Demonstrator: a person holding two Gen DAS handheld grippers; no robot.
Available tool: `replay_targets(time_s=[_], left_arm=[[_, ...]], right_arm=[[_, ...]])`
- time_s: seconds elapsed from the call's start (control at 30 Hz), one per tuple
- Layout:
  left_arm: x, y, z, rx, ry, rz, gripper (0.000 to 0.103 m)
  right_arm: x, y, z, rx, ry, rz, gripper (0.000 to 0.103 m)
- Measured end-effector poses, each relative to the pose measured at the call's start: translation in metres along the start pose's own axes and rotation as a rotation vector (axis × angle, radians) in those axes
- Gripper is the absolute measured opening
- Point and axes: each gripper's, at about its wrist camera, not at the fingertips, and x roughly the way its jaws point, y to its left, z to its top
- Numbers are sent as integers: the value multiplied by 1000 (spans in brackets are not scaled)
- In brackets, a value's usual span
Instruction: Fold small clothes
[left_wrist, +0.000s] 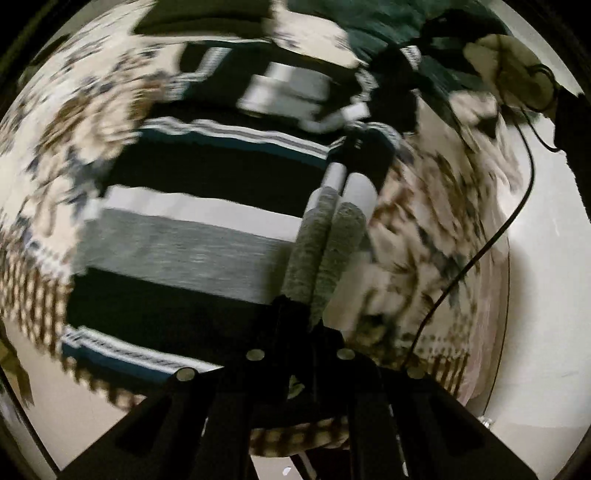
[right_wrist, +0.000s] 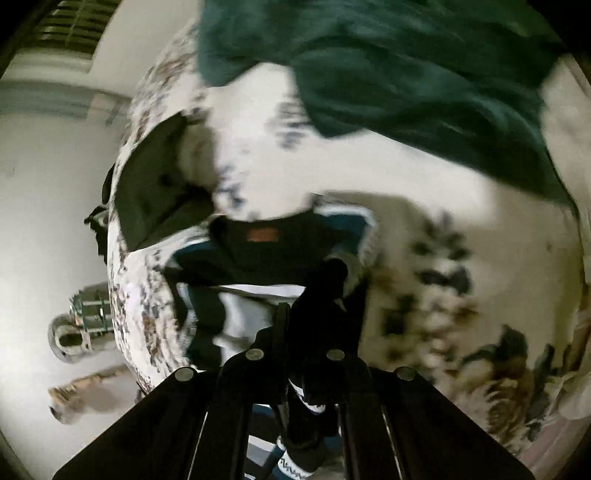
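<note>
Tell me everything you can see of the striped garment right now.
The striped garment looks like a knit top with wide black, white and heathered grey bands and thin teal-and-white stripes. It lies spread on a floral bedspread, partly lifted. The left gripper is shut on a grey-and-white fold of it. The right gripper is shut on dark fabric near its neckline, where an orange label shows. Motion blur hides finer detail.

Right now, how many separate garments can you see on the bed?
3: the striped shirt spread in the middle by both grippers; a dark green garment bunched at the far side; a black piece near the bed's edge. Blur may hide others.
</note>
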Motion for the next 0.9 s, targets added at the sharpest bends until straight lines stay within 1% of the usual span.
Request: replay_targets(time_s=[0.07,0.13,0.17,0.23,0.3,0.37,0.4,0.5,0.6,0.63,0.67,0.7,0.73,0.77,0.8,0.83,0.87,0.9], left_arm=[[-12,32,-1,-67,-10,-10,6],[-20,57,-3,-115,-20,-11,6],[-23,76,-4,-152,-30,-13,6],[-23,99,-7,-191,-31,-15,6],[-20,127,-10,-251,-34,-26,6],[-15,157,-13,-317,-31,-44,6],[-12,168,-14,-334,-29,-48,6],[0,199,-17,-372,-13,-61,6],[13,227,-20,-399,14,-75,7],[23,237,-20,-394,52,-91,8],[27,244,-21,-397,70,-98,11],[32,254,-24,-410,92,-120,12],[37,264,-27,-417,117,-145,20],[40,273,-31,-421,152,-151,29],[40,281,-35,-421,171,-149,49],[36,289,-41,-419,176,-154,58],[32,299,-45,-420,179,-162,59],[28,308,-49,-417,195,-148,60]], right_arm=[[7,43,4,-45,3,-4,5],[24,93,9,-101,10,-24,5],[31,111,9,-118,15,-29,5],[59,155,12,-157,33,-49,5],[91,197,12,-201,56,-79,5],[130,240,10,-249,68,-130,4],[150,258,8,-265,80,-153,4],[206,298,1,-299,102,-240,4],[254,326,-3,-325,118,-313,4],[269,332,-4,-337,133,-331,5],[285,336,-4,-344,165,-339,5],[298,339,-5,-340,196,-339,5],[306,340,-8,-330,215,-334,13],[309,341,-13,-323,230,-325,19],[308,340,-19,-318,242,-304,36],[303,341,-30,-323,253,-283,50],[296,341,-43,-338,263,-268,54],[286,339,-57,-352,273,-247,54]])
